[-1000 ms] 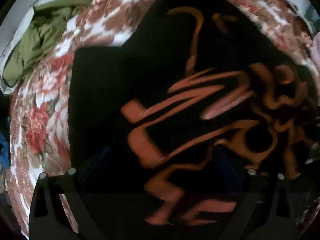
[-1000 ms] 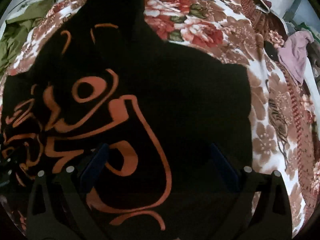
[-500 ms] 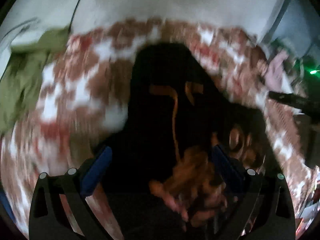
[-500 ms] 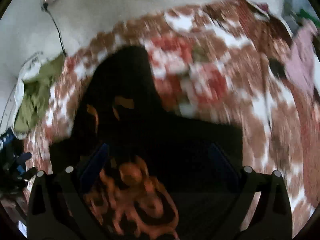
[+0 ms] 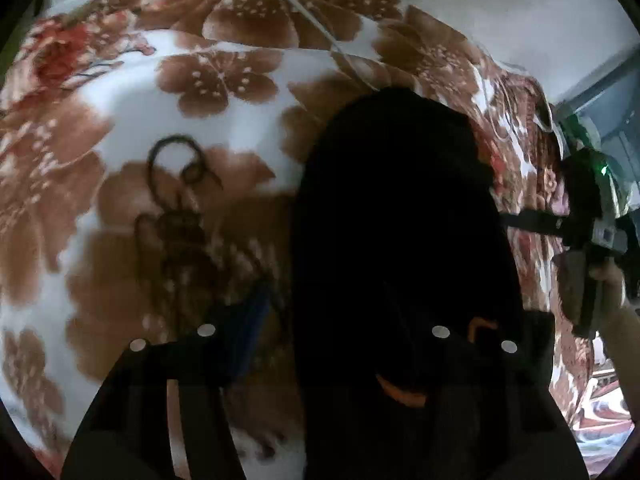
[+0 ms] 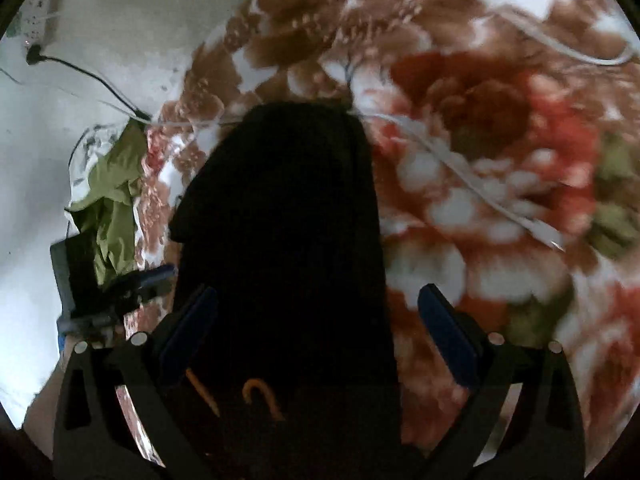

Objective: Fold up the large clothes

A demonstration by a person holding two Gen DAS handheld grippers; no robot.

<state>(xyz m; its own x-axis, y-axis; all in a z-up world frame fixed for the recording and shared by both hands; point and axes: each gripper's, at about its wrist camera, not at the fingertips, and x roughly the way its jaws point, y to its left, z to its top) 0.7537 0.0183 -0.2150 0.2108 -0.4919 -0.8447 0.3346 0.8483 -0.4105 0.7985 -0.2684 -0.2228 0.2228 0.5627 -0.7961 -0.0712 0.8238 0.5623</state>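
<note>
Left wrist view first: the black garment lies on the bed's floral blanket, filling the middle and right of the shot. The left gripper has its fingers closing, with the dark cloth running between them, but it's too dark down there to tell if the pads actually press on it. Only a couple of orange print strokes peek out near the bottom, nothing readable, no brand or label I can make out. A white cable runs across the blanket at the top. Off on the right edge you can see the other handheld gripper with a hand on it.

Right wrist view: same black garment stretches up the middle of the blanket. The right gripper has its fingers spread wide, blue pads either side of the cloth, not squeezing it. Two orange squiggles show low down, kinda like hooks, not legible as letters. An olive green garment sits crumpled at the left by the white wall, and a white cable crosses the blanket.
</note>
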